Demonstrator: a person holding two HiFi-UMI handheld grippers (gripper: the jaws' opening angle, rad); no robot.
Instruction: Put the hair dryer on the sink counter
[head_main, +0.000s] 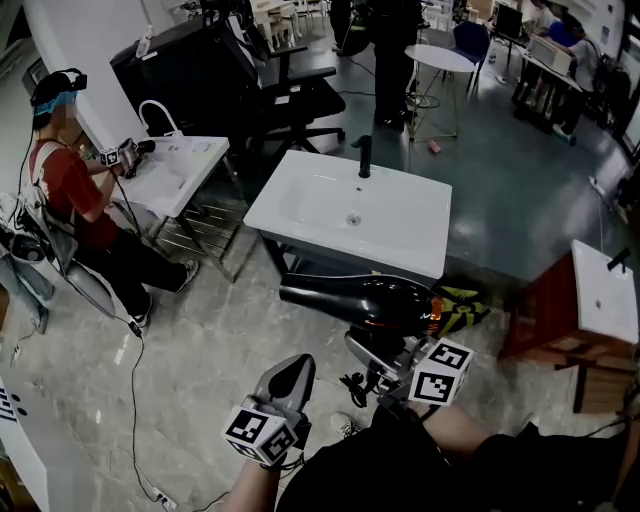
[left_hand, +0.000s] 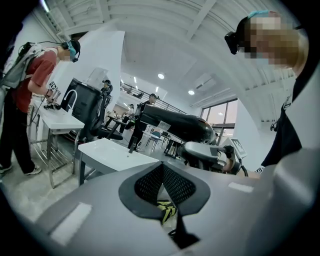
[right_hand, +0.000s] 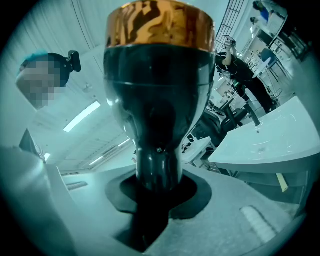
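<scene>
A glossy black hair dryer (head_main: 360, 300) hangs level in front of the white sink counter (head_main: 425, 255), its barrel pointing left. My right gripper (head_main: 372, 348) is shut on its handle from below. In the right gripper view the dryer (right_hand: 157, 90) fills the middle, its copper-ringed end up, and the handle runs down between the jaws (right_hand: 155, 185). My left gripper (head_main: 290, 372) floats lower left, shut, with nothing in it. The left gripper view has the closed jaws (left_hand: 162, 172) low, the dryer (left_hand: 175, 125) beyond, and the counter (left_hand: 107, 152) left of it.
A black faucet (head_main: 364, 155) stands at the counter's back edge. Another person (head_main: 70, 190) works at a second sink (head_main: 175, 170) on the left. A yellow-black object (head_main: 460, 305) lies on the floor by the counter. A wooden cabinet (head_main: 560, 320) stands right; an office chair (head_main: 290, 100) behind.
</scene>
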